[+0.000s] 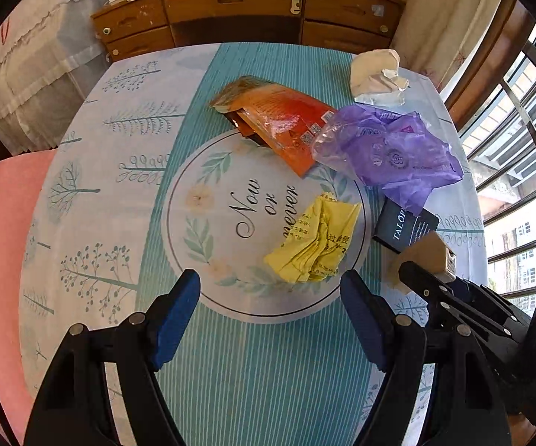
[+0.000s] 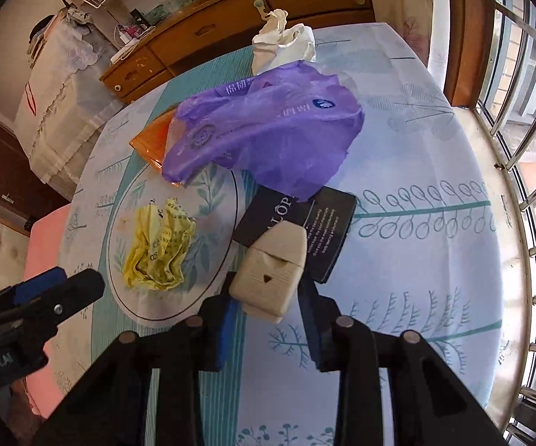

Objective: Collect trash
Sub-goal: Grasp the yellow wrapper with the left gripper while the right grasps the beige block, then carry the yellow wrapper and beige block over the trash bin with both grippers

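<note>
Patterned tablecloth (image 1: 93, 200): left tongs (image 1: 269, 290) released, yellow wrapper (image 1: 314, 239) just ahead; right tongs (image 2: 268, 297) clenched on beige box (image 2: 271, 271).

Tablecloth (image 1: 208, 290) reads "Now or never"; dark box (image 1: 403, 225) apparently "TALOP".

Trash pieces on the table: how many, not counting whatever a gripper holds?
5: white crumpled paper at the far edge; orange wrapper mid-table; purple bag overlapping it; yellow crumpled paper on the printed circle; dark card partly under the bag. More may hide beneath.
</note>
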Demonstrator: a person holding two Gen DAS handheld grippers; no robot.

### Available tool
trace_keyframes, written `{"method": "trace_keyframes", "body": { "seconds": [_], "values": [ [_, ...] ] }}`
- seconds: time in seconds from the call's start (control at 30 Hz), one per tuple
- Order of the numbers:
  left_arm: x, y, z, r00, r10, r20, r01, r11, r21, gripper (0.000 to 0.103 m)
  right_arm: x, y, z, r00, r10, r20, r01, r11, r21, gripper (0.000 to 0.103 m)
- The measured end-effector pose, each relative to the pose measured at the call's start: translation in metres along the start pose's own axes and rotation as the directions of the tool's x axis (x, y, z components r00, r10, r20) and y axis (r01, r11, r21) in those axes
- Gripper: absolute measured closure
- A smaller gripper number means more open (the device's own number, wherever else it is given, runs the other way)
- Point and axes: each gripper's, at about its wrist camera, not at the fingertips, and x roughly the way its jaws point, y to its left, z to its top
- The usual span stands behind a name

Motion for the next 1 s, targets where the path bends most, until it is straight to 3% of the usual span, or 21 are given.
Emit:
{"method": "trace_keyframes", "body": {
  "seconds": [0.3, 0.37, 0.5, 0.7, 1.0],
  "values": [
    [0.051, -0.029, 0.023, 0.994, -0.041, -0.099, 0.047, 0.997, 0.054, 0.030, 0.001, -0.012, -0.007, 0.997, 0.060, -0.043, -0.061, 0.998, -0.027, 0.077],
    [0.062, -0.031, 0.026, 0.992, -0.039, -0.120, 0.047, 0.997, 0.061, 0.051, 0.002, -0.011, -0.008, 0.998, 0.055, -0.037, -0.057, 0.997, -0.045, 0.077],
    [0.072, -0.033, 0.028, 0.992, -0.023, -0.128, 0.031, 0.998, 0.060, 0.074, 0.002, -0.013, -0.009, 0.998, 0.061, -0.032, -0.063, 0.997, -0.052, 0.077],
    [0.049, -0.033, 0.020, 0.996, -0.029, -0.079, 0.036, 0.995, 0.092, 0.076, -0.004, -0.019, -0.010, 0.998, 0.057, -0.033, -0.057, 0.998, -0.021, 0.077],
    [-0.015, -0.019, -0.028, 0.996, -0.087, -0.007, 0.087, 0.988, 0.125, 0.076, -0.039, -0.006, -0.034, 0.999, 0.023, 0.035, -0.023, 0.999, 0.027, 0.077]
  ]
}}
